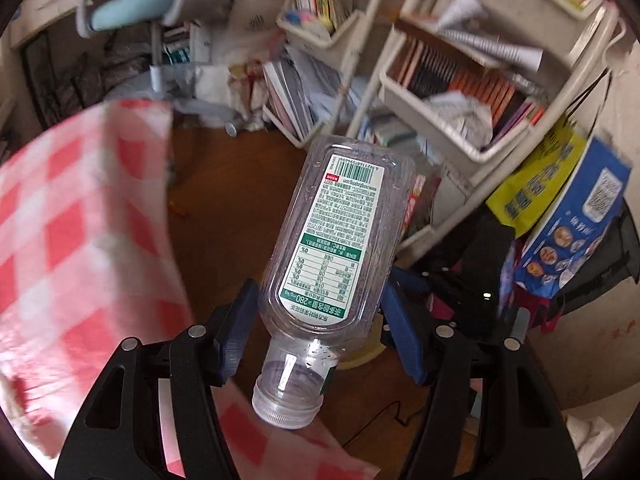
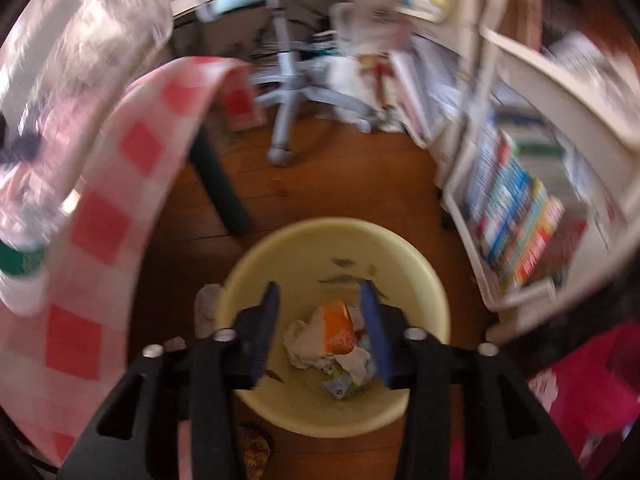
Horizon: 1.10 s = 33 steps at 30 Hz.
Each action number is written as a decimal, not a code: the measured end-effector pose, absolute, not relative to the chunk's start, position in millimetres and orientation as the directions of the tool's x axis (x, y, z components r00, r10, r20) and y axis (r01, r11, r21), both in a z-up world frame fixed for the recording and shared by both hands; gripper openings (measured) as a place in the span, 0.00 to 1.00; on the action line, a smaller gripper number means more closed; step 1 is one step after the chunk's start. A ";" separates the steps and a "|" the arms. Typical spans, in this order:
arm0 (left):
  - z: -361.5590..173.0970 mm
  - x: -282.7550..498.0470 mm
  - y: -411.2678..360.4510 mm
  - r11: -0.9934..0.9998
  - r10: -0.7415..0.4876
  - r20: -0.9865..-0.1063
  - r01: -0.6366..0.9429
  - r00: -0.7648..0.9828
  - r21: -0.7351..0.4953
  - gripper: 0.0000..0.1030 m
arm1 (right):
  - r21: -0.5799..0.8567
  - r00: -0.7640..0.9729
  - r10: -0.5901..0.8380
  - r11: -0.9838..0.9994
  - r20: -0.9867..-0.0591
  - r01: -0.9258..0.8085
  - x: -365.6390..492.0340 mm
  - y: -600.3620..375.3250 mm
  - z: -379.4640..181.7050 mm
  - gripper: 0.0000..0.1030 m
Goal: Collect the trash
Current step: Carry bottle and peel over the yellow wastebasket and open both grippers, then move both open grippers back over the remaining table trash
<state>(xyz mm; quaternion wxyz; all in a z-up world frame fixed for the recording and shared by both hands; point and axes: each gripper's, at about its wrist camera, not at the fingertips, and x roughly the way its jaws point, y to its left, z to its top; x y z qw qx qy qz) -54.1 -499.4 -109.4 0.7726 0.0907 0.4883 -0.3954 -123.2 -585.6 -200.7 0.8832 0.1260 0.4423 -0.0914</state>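
Trash collection looks to be near a drop. The left hand-held gripper (image 1: 320,316) is clamped on a clear plastic bottle (image 1: 336,232), its blue pads pressing the bottle's shoulder from both sides. The bottle's long axis runs roughly from 6 to 12 o'clock in the left wrist view, tilted slightly toward 1 o'clock, with the cap nearest the camera and the base pointing away over the wooden floor (image 1: 224,184). A red-and-white checked tablecloth (image 1: 80,208) hangs at 9 o'clock of it.

The right hand-held gripper (image 2: 322,332) holds nothing; its fingers stand apart directly above the pale yellow trash bin (image 2: 280,248), which already holds crumpled paper and an orange wrapper (image 2: 338,328). In that blurred view the bottle (image 2: 68,92) shows at 10 o'clock, up and well apart from the bin. So the bin lies toward the right of the held bottle, and the left arm, I judge, has to carry it that way before letting go.
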 end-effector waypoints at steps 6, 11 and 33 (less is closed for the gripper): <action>-123.3 -54.8 -507.3 0.702 -0.489 -0.849 0.669 0.200 -0.246 0.59 | 0.178 0.587 -0.076 0.915 -0.806 0.363 -168.9 -596.7 -203.4 0.48; -87.4 -56.5 -441.6 0.734 -0.467 -0.826 0.659 0.316 -0.163 0.69 | 0.147 0.625 -0.063 0.949 -0.778 0.278 -173.3 -570.1 -176.4 0.52; -25.8 7.3 -72.4 0.966 -0.254 -0.745 0.118 0.617 -0.232 0.83 | 0.057 0.661 0.262 0.948 -0.703 -0.315 -71.6 -272.7 -48.8 0.75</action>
